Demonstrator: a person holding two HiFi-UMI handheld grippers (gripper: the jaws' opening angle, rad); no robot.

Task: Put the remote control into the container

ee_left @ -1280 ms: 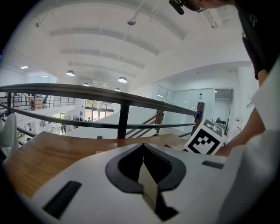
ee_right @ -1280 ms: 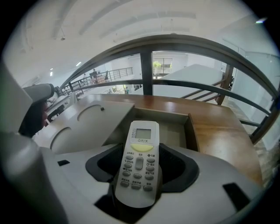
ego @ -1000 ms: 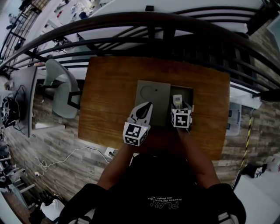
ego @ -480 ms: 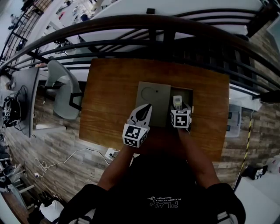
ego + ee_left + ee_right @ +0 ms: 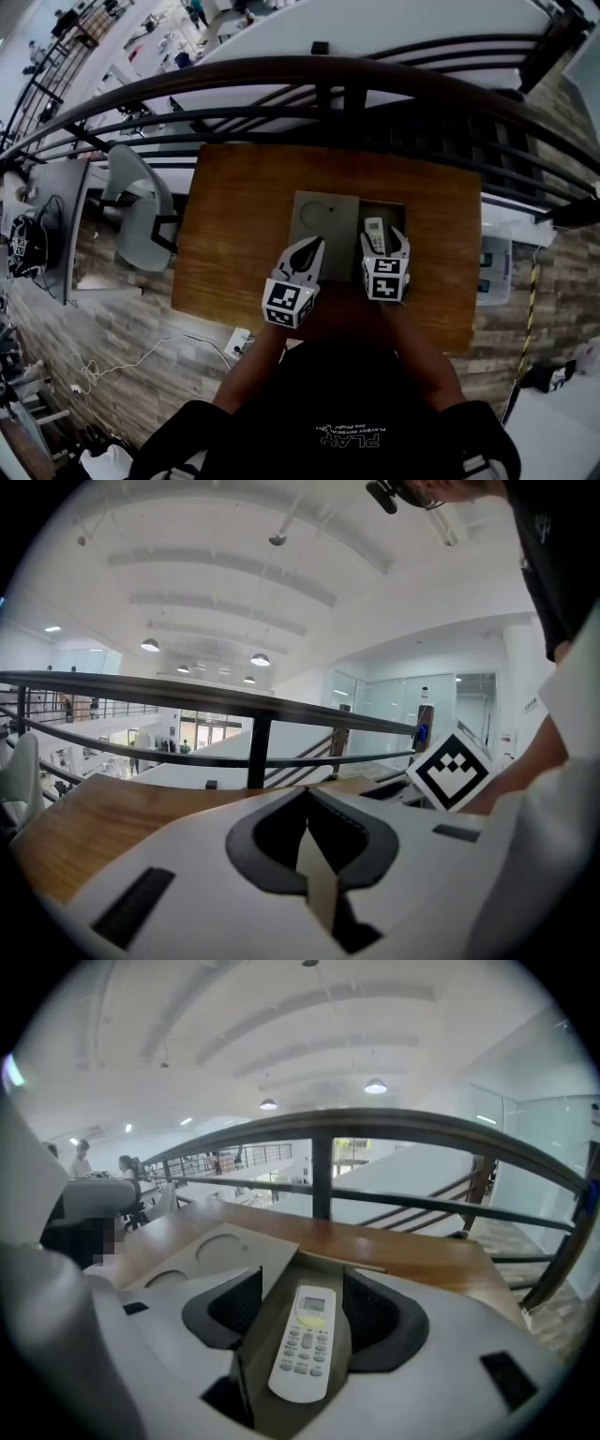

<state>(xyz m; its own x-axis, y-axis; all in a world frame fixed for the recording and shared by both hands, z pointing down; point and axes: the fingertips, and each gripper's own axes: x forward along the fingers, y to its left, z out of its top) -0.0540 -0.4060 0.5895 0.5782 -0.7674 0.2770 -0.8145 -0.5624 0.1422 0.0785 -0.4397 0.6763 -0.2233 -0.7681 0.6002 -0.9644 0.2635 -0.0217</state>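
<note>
A white remote control (image 5: 374,234) lies in the open cardboard container (image 5: 396,211) on the wooden table (image 5: 244,206). The container's flat lid (image 5: 323,216), with a round mark on it, is folded out to the left. My right gripper (image 5: 384,241) is open, with a jaw on either side of the remote. In the right gripper view the remote (image 5: 305,1340) lies face up on the container floor (image 5: 272,1307), with a gap to each jaw of the right gripper (image 5: 300,1281). My left gripper (image 5: 314,246) is shut and empty, its tip over the lid's near edge.
A dark metal railing (image 5: 347,94) runs along the table's far side, with a stairwell beyond it. A grey chair (image 5: 141,206) stands left of the table. The person's arms reach in from the near edge.
The head view has shifted, so table and grippers sit a little lower in frame. The right gripper seems drawn back slightly from the remote, which stays in the container.
</note>
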